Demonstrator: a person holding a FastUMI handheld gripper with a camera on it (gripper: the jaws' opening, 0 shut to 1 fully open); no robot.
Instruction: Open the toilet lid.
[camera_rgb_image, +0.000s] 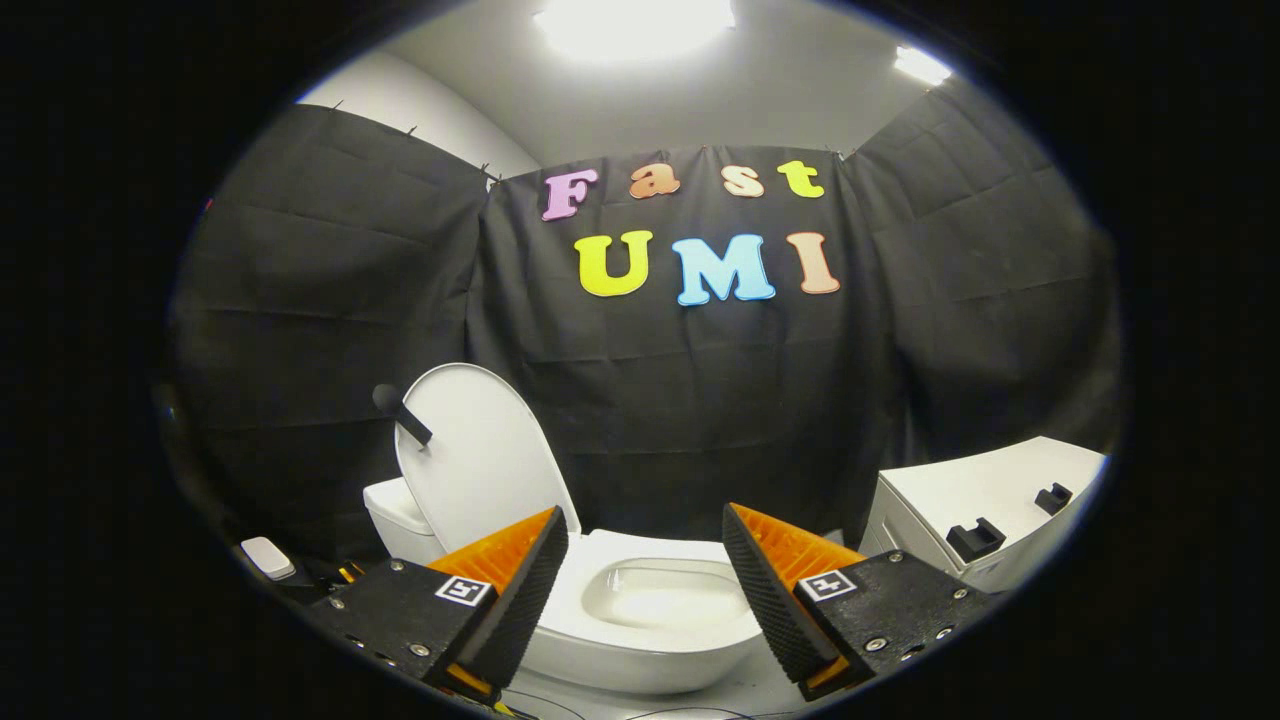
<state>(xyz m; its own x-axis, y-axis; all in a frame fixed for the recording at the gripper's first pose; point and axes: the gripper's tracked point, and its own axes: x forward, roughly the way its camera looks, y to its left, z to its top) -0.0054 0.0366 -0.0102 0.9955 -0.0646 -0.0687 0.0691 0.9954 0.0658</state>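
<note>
Both my fingers (645, 590) are wide apart, holding nothing; the toilet lid (480, 460) beyond them stands up, so I just back away slowly

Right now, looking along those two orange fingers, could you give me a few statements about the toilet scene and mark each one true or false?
1. The toilet lid stands raised, leaning back over the tank. True.
2. The gripper is clamped on the lid. False: its fingers are spread apart with nothing between them, and the lid lies beyond the left finger.
3. The bowl shows open in the gap between the fingers. True.
4. A black handle sticks out from the lid's edge. True.
5. The white cabinet sits on the same side as the tank. False: it is on the opposite side, beyond the right finger.
</note>
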